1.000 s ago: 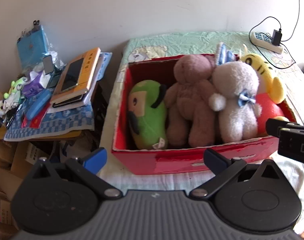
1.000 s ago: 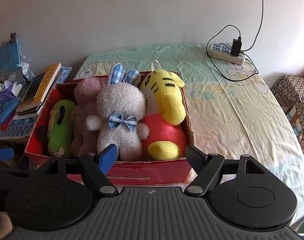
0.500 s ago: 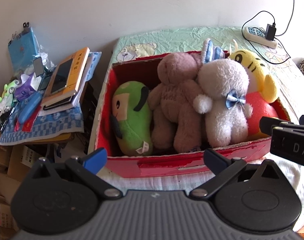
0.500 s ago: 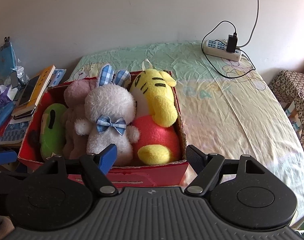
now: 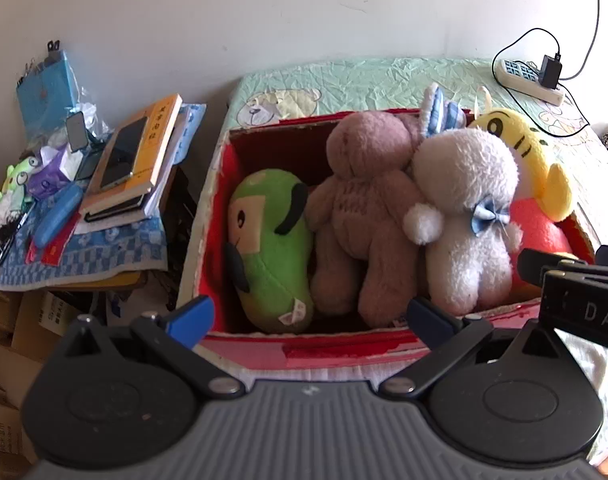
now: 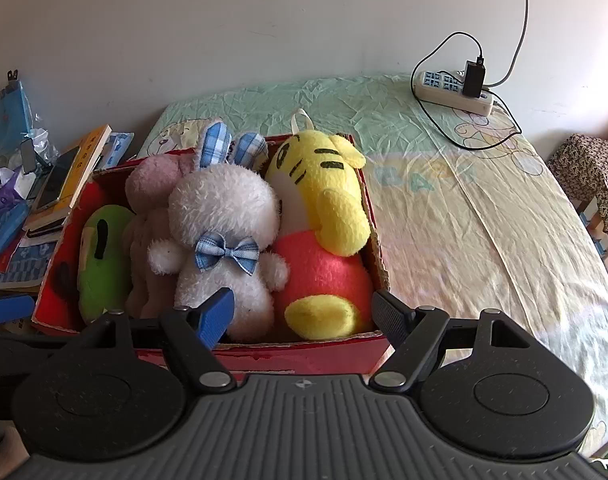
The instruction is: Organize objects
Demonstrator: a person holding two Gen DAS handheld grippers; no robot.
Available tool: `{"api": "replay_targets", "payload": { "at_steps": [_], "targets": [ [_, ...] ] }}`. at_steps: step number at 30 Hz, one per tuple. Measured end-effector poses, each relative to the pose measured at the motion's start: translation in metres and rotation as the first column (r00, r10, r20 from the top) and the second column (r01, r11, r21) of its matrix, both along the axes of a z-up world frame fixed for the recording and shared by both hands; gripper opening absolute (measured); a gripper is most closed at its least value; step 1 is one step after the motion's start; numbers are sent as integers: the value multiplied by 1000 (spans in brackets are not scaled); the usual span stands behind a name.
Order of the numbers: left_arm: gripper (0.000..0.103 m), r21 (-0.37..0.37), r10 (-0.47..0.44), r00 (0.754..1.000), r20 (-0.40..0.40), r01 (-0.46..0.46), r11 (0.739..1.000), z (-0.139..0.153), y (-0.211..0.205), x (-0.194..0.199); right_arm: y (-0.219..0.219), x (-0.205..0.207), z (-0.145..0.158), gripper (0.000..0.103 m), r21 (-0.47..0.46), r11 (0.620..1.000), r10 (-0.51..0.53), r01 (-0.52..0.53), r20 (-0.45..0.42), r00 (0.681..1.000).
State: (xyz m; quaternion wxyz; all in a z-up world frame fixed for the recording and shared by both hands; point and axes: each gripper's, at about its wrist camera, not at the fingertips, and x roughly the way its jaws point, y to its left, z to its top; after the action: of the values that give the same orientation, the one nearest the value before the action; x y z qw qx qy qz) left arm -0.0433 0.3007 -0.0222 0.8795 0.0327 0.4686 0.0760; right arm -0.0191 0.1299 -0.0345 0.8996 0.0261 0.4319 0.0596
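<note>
A red cardboard box (image 5: pixel 344 350) (image 6: pixel 295 356) sits on the bed, packed with plush toys in a row. From left to right: a green plush (image 5: pixel 267 248) (image 6: pixel 99 256), a brown bear (image 5: pixel 364 208) (image 6: pixel 151 184), a white rabbit with a blue bow (image 5: pixel 464 220) (image 6: pixel 223 216) and a yellow and red tiger (image 5: pixel 524 152) (image 6: pixel 324 200). My left gripper (image 5: pixel 310 316) hovers open at the box's front wall, holding nothing. My right gripper (image 6: pixel 304 312) is open too, in front of the rabbit and tiger. It also shows in the left wrist view, at the right edge (image 5: pixel 576 280).
A cluttered side table (image 5: pixel 83 248) left of the bed holds books with a phone on top (image 5: pixel 135 156), a blue case and small toys. Cardboard boxes lie under it. A power strip with a charger (image 6: pixel 456 88) lies at the bed's far right corner. Bare sheet (image 6: pixel 484 220) spreads right of the box.
Both views have shifted a little to the right and slightly closer over the box. The toys have stayed where they were. Both grippers stay open.
</note>
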Motion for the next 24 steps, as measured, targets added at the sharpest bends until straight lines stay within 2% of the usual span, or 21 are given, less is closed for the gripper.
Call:
{"api": "replay_targets", "payload": {
  "at_steps": [24],
  "targets": [
    [103,-14,14,1000,-25,-15,1000,-14,9,12,3,11,-14,78,-3,1000,10,-11,-33,999]
  ]
}}
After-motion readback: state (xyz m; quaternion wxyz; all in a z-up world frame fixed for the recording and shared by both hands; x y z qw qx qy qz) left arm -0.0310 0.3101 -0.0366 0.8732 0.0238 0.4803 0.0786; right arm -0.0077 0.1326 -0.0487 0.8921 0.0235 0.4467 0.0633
